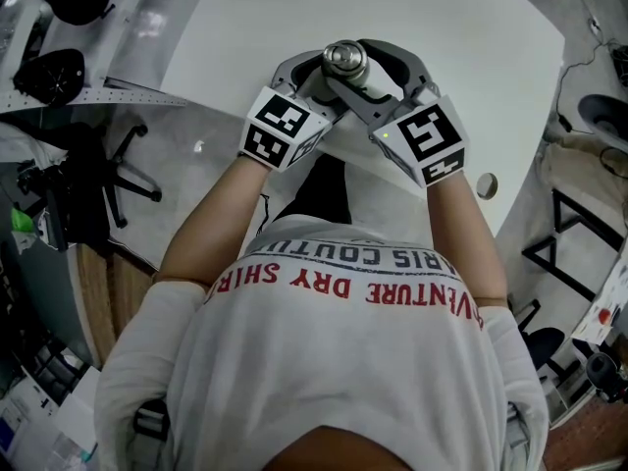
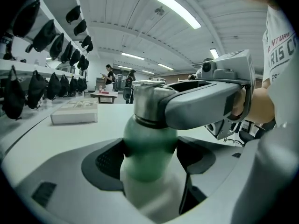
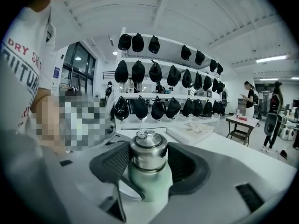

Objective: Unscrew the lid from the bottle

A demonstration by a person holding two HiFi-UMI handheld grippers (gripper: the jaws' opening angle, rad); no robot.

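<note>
The left tool (image 2: 149, 158) clamps the green bottle (image 2: 148, 139) body; the right tool (image 3: 148, 164) pinches the steel lid (image 3: 148, 150). Rigid, smooth, likely slippery; grip lid's sides.

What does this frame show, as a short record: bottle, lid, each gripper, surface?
bottle: green, upright, held above the white table; contact with the table cannot be told
lid: metal, on the bottle
left gripper: shut on the bottle's body
right gripper: shut on the lid, pads against both sides
step: lid not yet off
</note>
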